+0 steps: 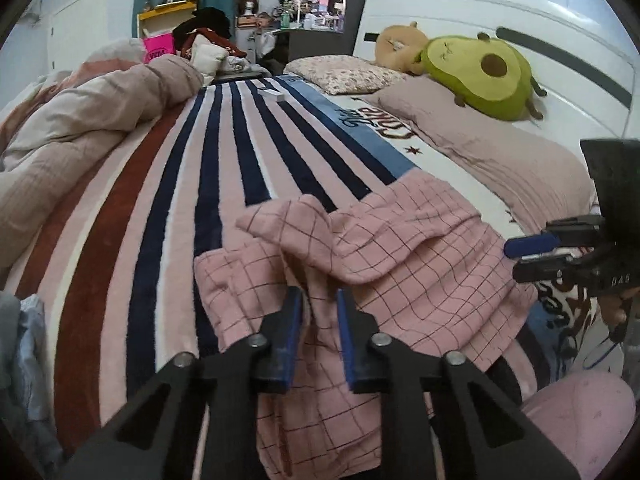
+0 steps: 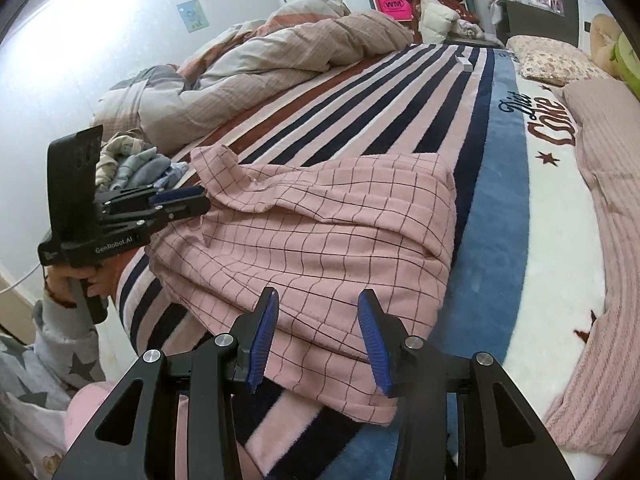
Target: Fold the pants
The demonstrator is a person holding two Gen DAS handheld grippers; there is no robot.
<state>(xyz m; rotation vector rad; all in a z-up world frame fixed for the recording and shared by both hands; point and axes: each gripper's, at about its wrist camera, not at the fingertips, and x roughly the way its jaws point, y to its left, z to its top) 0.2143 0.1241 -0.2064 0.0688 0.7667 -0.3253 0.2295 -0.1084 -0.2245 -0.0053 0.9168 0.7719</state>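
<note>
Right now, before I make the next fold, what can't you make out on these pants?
- Near edge of the pants: left wrist view, hidden behind the left tongs.
- Waistband or leg ends: neither view tells which is which; the cloth is bunched.
- Right tongs: the gap shows cloth, but whether the pads pinch it is unclear.

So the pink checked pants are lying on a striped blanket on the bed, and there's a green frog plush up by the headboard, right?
Not quite: the green plush is an avocado, with a brown pit on its face, as the left wrist view shows. The pink checked pants do lie on the striped blanket on the bed.
</note>
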